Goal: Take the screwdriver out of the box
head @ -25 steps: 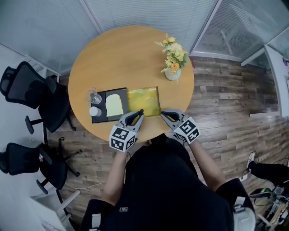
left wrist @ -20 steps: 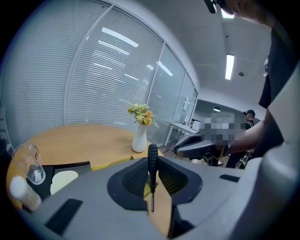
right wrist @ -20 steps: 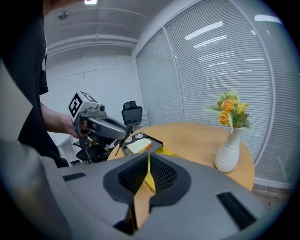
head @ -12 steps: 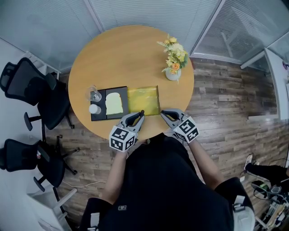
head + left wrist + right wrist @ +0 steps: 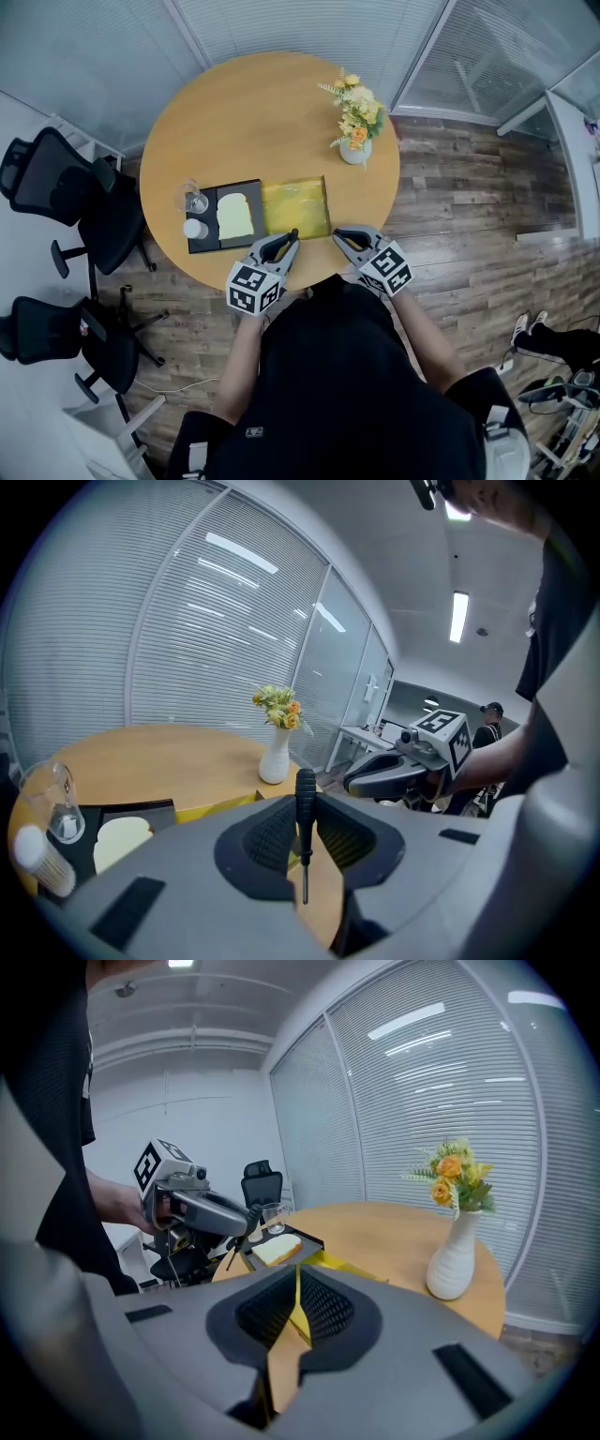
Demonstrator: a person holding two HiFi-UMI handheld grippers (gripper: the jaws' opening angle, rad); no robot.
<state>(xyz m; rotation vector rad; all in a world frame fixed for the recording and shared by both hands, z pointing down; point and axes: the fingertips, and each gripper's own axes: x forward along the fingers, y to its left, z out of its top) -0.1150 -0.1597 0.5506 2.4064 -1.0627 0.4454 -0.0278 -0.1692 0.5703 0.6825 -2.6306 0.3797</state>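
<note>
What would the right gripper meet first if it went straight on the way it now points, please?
The yellow box, at its near corner just ahead of the right gripper; they may already touch, depth is unclear.

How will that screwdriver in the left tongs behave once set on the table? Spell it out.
The screwdriver looks rigid and light: a slim metal shaft and a small black handle. Its round handle would probably roll on the smooth table. Pinched only at the handle by the left tongs, it might pivot if bumped.

Box (image 5: 295, 207) interior indistinct (head view)
</note>
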